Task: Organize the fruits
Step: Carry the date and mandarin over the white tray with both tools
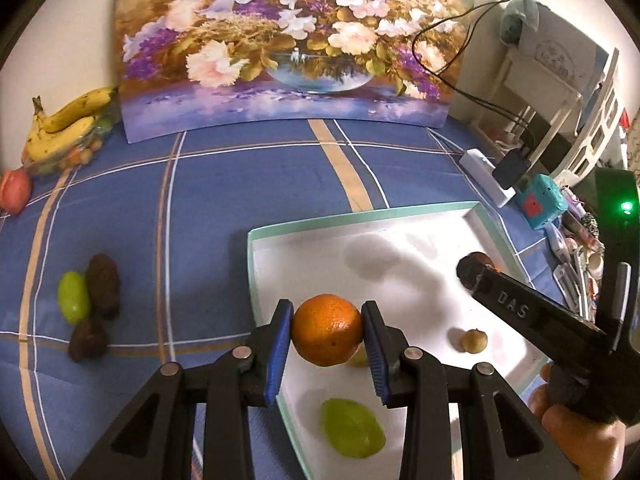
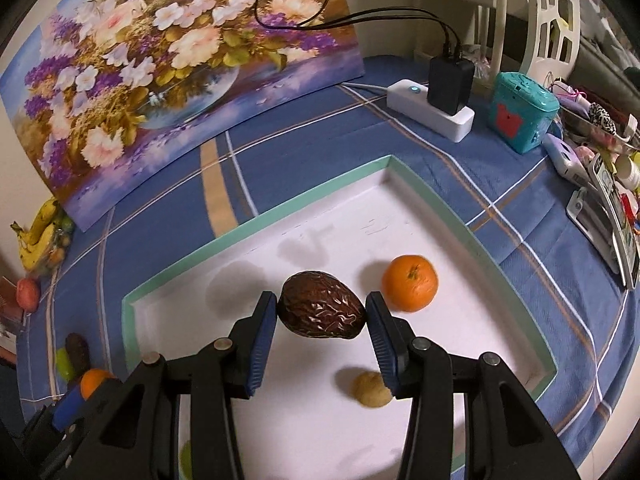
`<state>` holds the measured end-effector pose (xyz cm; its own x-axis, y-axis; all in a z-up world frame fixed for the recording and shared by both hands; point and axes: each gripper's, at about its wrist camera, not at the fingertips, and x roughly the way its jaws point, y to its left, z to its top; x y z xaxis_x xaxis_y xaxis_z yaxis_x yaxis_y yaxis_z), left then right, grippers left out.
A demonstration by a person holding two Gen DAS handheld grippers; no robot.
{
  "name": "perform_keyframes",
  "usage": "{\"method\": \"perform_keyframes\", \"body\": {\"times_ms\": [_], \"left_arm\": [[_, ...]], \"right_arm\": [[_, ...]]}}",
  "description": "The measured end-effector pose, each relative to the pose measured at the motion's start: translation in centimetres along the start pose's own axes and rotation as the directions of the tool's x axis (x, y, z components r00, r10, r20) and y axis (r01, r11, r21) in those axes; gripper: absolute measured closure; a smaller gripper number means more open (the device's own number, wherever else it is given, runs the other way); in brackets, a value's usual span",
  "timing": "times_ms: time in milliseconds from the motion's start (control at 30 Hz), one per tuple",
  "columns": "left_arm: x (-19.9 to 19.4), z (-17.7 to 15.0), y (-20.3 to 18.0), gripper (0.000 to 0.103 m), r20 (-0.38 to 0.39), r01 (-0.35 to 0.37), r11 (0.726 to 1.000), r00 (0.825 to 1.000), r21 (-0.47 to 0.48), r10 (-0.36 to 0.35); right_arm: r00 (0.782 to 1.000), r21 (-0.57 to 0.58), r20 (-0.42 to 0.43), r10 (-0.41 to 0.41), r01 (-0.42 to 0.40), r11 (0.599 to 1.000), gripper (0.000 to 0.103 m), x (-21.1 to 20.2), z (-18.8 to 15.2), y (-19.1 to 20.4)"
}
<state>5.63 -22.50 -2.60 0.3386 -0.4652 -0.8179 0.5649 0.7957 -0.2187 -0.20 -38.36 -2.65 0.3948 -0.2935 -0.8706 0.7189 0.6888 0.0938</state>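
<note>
Through the left wrist camera we see our left gripper (image 1: 327,330) clamped narrowly on a round, dimpled orange (image 1: 327,330), blue ribbed pads pressing both sides, held above the near left corner of the shallow white tray (image 1: 360,216) with its mint-green rim. In the tray lie a smooth green grape (image 1: 352,427), a small tan round fruit (image 1: 475,340) and, by its right rim, the dark fruit our right gripper carries. Left of the tray, on the blue checked cloth (image 1: 240,200), lie another green grape (image 1: 73,297) and two wrinkled brown dates (image 1: 103,285).

Through the right wrist camera our right gripper (image 2: 322,316) pinches a glossy, wrinkled brown date (image 2: 322,310) above the tray's middle. A second orange (image 2: 410,283) sits behind it to the right, a pale lumpy fruit (image 2: 372,389) nearer us.
</note>
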Motion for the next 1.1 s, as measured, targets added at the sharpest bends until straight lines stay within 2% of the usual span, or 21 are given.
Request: {"method": "perform_keyframes", "body": {"times_ms": [633,1100], "left_arm": [[4.3,-0.7,-0.1,0.066,-0.084,-0.03,1.0,0.996,-0.005,0.029],[5.3,-1.3,0.2,0.066,-0.135,-0.03,0.999,0.991,-0.022,0.027]], "right_arm": [[0.996,-0.028,-0.091,0.011,-0.014,1.0,0.056,3.4,-0.7,-0.8],[0.996,-0.037,-0.089,0.008,-0.012,0.999,0.055,3.4,-0.8,-0.8]]}}
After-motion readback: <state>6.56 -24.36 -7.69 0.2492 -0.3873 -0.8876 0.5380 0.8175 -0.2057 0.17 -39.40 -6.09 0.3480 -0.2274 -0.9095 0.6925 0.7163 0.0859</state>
